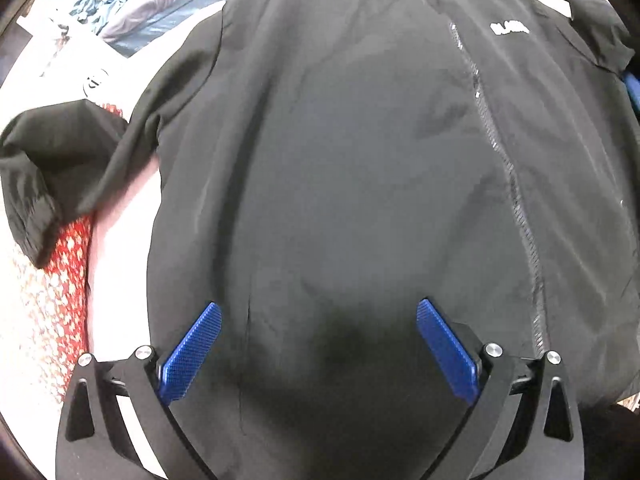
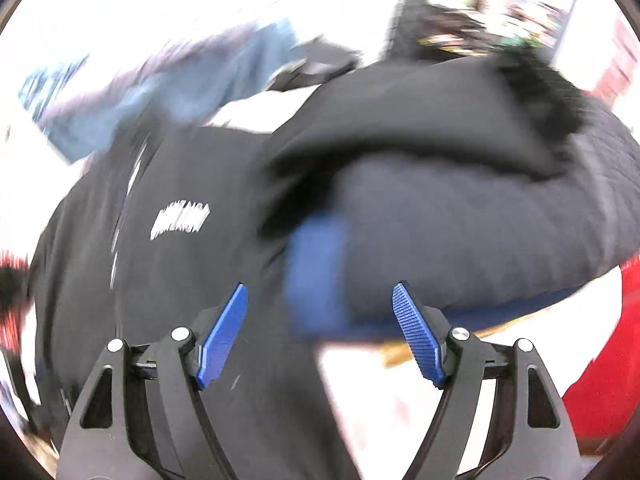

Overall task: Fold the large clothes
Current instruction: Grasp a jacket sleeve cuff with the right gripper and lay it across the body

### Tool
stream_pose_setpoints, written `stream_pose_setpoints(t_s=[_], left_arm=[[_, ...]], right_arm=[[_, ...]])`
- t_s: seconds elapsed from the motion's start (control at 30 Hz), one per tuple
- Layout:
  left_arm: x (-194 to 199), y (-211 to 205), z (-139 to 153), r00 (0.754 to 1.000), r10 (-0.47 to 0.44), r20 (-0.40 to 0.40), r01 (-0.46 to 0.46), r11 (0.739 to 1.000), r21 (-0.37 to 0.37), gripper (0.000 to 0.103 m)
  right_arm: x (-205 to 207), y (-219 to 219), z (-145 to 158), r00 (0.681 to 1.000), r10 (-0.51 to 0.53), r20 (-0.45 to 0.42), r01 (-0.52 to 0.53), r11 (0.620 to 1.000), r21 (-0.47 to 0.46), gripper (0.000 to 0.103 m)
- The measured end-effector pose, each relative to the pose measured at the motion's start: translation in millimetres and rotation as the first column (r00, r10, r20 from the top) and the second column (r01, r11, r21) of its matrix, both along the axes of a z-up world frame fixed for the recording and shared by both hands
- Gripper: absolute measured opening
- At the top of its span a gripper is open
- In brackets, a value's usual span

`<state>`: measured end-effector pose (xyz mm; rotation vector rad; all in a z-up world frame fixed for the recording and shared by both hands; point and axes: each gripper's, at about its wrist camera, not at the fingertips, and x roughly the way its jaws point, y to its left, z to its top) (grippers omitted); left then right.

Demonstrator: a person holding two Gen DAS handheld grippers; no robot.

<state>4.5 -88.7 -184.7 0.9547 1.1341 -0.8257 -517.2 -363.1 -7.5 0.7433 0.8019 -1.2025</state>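
Note:
A large black zip-up jacket [image 1: 340,160] lies front-up and spread flat on a white surface [image 1: 120,264]. Its zip [image 1: 500,168] runs down the right side, with a white logo [image 1: 510,28] beside it. One sleeve [image 1: 52,160] lies crumpled at the left. My left gripper [image 1: 319,306] hangs over the lower body of the jacket, open wide, with nothing between its blue pads [image 1: 192,352]. The right wrist view is motion-blurred. There the logo [image 2: 180,220] shows, and a bulky folded sleeve [image 2: 460,208] with a blue patch [image 2: 316,276]. My right gripper [image 2: 320,288] is open just before that patch.
A red patterned cloth [image 1: 68,264] lies under the crumpled sleeve at the left. A blue-grey garment [image 1: 140,12] sits beyond the jacket's shoulder. A red object [image 2: 608,360] is at the right edge, and dark clutter [image 2: 460,28] stands at the far side.

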Motion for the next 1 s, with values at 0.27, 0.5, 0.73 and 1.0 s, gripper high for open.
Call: stream_pose_setpoints(t_s=[0.27,0.5,0.73,1.0], left_arm=[[7.1,13.0,5.1,1.0,0.015,-0.001,-0.015,1.0,0.002,0.097],[8.4,22.4,9.6,0.999,0.05,-0.007,-0.05,0.999,0.011,0.097],[8.9,32.4,17.4,0.993,0.117,0.006,-0.117,0.993,0.003,0.097],[5.1,32.1,33.6,0.993,0.121,0.012,-0.12,0.992,-0.044,0.097]], right_arm=[[-77.5,-76.4,6.6,0.963,-0.264,-0.056,0.258,0.961,-0.102,0.075],[-79.9,-116.0,-7.5,0.973,-0.229,-0.014,0.225,0.965,-0.133,0.06],[-56.1,-104.3,1.0,0.986,-0.163,0.034,0.166,0.972,-0.165,0.018],[35.7,-85.9,64.8,0.978,0.141,0.153,-0.105,0.969,-0.224,0.016]])
